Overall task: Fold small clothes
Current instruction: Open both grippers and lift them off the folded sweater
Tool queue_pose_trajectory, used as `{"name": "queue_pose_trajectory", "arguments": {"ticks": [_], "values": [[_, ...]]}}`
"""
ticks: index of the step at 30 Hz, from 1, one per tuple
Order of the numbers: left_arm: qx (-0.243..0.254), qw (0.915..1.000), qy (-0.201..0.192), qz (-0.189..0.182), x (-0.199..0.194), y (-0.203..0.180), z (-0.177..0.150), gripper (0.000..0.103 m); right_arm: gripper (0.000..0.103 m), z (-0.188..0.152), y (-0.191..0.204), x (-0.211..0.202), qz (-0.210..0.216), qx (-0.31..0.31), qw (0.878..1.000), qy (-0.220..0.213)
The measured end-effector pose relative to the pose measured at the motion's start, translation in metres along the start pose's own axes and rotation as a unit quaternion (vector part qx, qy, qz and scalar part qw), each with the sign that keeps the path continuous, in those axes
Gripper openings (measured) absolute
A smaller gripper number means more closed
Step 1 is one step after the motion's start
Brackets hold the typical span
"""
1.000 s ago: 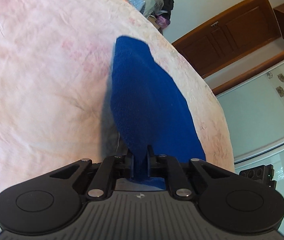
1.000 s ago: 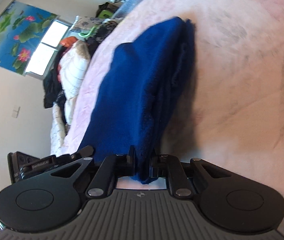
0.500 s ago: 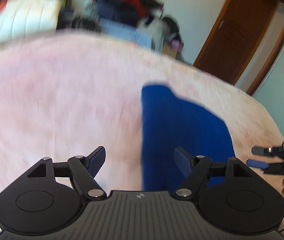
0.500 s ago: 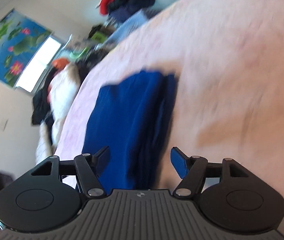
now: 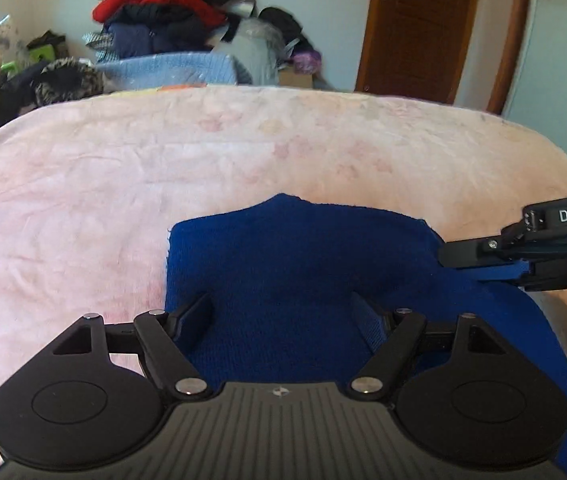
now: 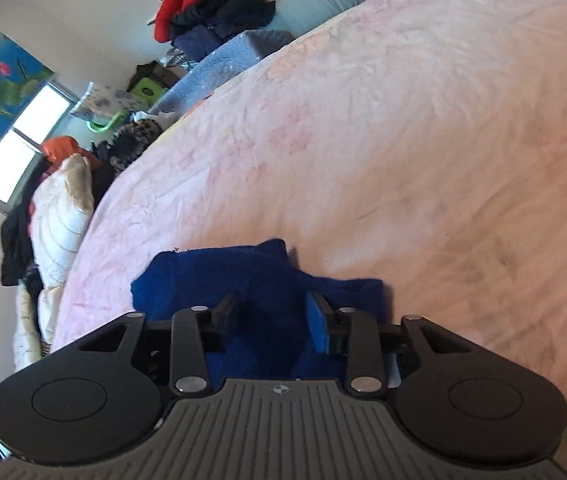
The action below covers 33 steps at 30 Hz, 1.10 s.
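A small dark blue knit garment (image 5: 299, 264) lies folded and flat on the pink bedspread (image 5: 163, 160). My left gripper (image 5: 283, 316) is open and empty, hovering just above the garment's near part. My right gripper (image 6: 269, 316) is open and empty too, over the same blue garment (image 6: 251, 276). The right gripper also shows in the left wrist view (image 5: 483, 260) at the garment's right edge, its fingers apart.
A heap of red, dark and blue clothes (image 5: 163, 20) and a light blue blanket (image 5: 171, 70) lie beyond the bed's far edge. A wooden door (image 5: 415, 24) stands at the back right. White bedding (image 6: 59, 208) lies by the bed's left side under a window.
Both grippers were shut on the blue garment, holding it up. They have opened and let it go, and it now lies flat on the bed. Both have pulled back and levelled.
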<state>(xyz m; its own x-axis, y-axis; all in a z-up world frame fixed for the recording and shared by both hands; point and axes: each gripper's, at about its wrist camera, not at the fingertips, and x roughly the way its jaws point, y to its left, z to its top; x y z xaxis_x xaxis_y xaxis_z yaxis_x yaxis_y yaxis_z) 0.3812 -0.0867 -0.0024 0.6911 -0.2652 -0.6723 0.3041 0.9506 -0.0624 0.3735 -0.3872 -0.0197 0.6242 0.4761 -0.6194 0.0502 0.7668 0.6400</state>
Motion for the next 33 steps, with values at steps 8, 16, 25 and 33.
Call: {"name": "queue_pose_trajectory", "arguments": {"ticks": [8, 16, 25, 33], "values": [[0.027, 0.9987, -0.034, 0.027, -0.028, -0.009, -0.004, 0.078, 0.036, 0.006, -0.005, -0.013, -0.001, 0.031, 1.000, 0.003], [0.153, 0.9866, -0.058, -0.008, -0.076, -0.036, -0.050, 0.077, 0.059, -0.029, 0.040, -0.039, 0.074, -0.035, 0.997, 0.003], [0.121, 0.9910, -0.057, 0.011, -0.080, -0.029, -0.055, 0.078, 0.046, -0.054, 0.030, -0.045, 0.023, -0.051, 0.998, 0.001], [0.150, 0.9847, -0.034, -0.081, -0.131, -0.040, -0.098, 0.077, 0.058, -0.094, 0.042, -0.093, 0.086, -0.049, 0.995, 0.012]]}}
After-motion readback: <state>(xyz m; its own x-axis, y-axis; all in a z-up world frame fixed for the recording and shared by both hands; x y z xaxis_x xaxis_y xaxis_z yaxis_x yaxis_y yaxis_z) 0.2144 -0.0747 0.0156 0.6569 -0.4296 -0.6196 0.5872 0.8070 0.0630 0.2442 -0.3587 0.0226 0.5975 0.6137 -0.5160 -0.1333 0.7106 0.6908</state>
